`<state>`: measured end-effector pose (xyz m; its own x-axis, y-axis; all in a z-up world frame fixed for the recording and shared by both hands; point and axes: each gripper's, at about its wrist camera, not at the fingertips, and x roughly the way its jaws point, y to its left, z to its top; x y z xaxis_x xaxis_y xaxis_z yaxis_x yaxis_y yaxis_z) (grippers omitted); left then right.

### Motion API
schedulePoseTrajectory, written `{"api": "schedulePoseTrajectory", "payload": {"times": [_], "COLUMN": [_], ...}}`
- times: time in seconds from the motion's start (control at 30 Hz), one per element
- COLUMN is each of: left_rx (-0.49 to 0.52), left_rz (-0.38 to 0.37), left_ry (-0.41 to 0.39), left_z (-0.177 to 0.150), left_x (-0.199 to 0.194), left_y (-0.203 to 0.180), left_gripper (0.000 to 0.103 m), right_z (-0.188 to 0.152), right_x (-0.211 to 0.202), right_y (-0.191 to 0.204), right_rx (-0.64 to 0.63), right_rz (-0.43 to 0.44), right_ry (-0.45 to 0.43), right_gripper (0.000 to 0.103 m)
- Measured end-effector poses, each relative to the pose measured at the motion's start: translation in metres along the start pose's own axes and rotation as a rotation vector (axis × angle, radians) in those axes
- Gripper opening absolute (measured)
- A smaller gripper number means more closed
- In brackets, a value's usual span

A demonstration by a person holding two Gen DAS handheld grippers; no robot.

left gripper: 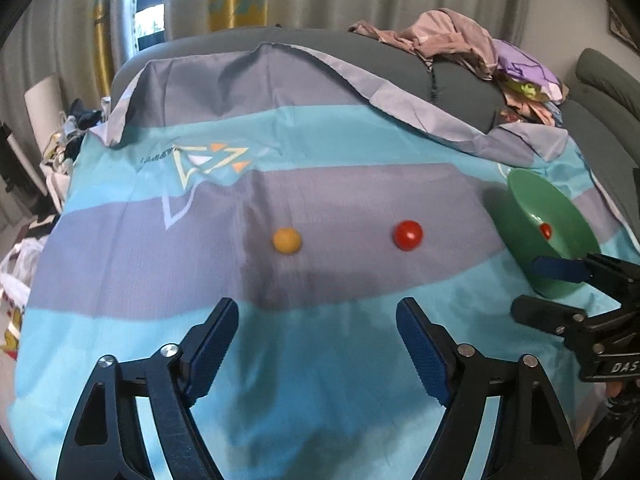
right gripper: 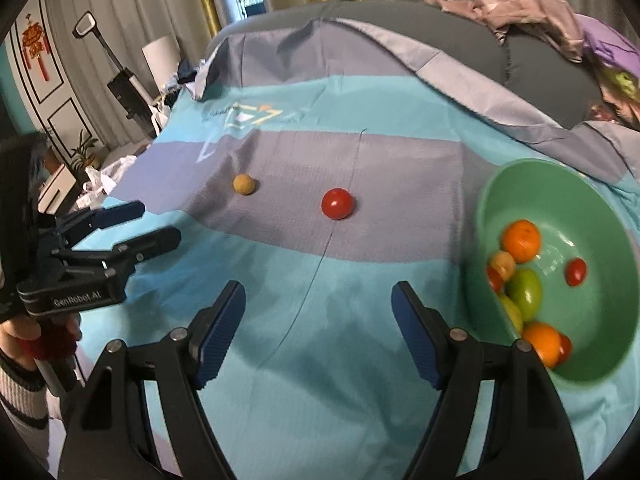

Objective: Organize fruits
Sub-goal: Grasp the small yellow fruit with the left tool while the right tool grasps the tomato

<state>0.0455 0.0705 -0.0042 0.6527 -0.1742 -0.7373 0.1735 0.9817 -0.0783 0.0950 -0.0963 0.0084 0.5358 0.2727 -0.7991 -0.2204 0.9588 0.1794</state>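
Observation:
A small yellow-brown fruit (left gripper: pixel 286 241) and a red cherry tomato (left gripper: pixel 407 235) lie apart on the striped blue and grey cloth (left gripper: pixel 240 340). They also show in the right wrist view, the yellow fruit (right gripper: pixel 243 183) and the tomato (right gripper: pixel 337 203). A green bowl (right gripper: pixel 600 216) at the right holds several fruits: oranges, a green one, small tomatoes. My left gripper (left gripper: pixel 316 336) is open and empty, short of both loose fruits. My right gripper (right gripper: pixel 318 320) is open and empty, left of the bowl. Each gripper shows in the other's view, the right one (left gripper: pixel 536 288) and the left one (right gripper: pixel 156 224).
The cloth covers a grey sofa or bed (left gripper: pixel 320 44). A heap of pink and purple clothes (left gripper: pixel 472 44) lies at the back right. Bags and clutter (left gripper: pixel 24 264) sit on the floor at the left. Curtains hang behind.

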Motion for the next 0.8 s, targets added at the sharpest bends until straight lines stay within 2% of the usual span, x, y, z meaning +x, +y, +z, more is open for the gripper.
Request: {"api": "schedulePoseTrajectory", "payload": {"times": [0.07, 0.17, 0.33, 0.4, 0.57, 0.67, 0.8], "left_rx": [0.01, 0.029, 0.058, 0.076, 0.093, 0.106, 0.13], "left_rz": [-0.007, -0.012, -0.016, -0.01, 0.004, 0.028, 0.047], "left_ry": [0.004, 0.025, 0.078, 0.097, 0.156, 0.189, 0.185], "left_z": [0.008, 0.017, 0.032, 0.035, 0.042, 0.042, 0.043], "left_x": [0.011, 0.027, 0.055, 0.063, 0.084, 0.095, 0.101], "left_y": [0.003, 0.006, 0.009, 0.009, 0.014, 0.015, 0.014], "left_gripper": [0.081, 0.069, 0.068, 0.065, 0.061, 0.052, 0.044], "right_z": [0.008, 0.017, 0.033, 0.041, 0.056, 0.058, 0.059], "right_x": [0.015, 0.034, 0.057, 0.068, 0.094, 0.108, 0.117], "right_y": [-0.003, -0.008, -0.012, -0.012, -0.012, -0.011, -0.01], "right_rx": [0.004, 0.012, 0.009, 0.0, -0.021, -0.038, -0.053], "right_rz": [0.004, 0.008, 0.015, 0.011, -0.002, -0.01, -0.019], "right_ry": [0.02, 0.041, 0.063, 0.082, 0.123, 0.154, 0.167], "right_gripper": [0.074, 0.072, 0.07, 0.065, 0.06, 0.054, 0.048]}}
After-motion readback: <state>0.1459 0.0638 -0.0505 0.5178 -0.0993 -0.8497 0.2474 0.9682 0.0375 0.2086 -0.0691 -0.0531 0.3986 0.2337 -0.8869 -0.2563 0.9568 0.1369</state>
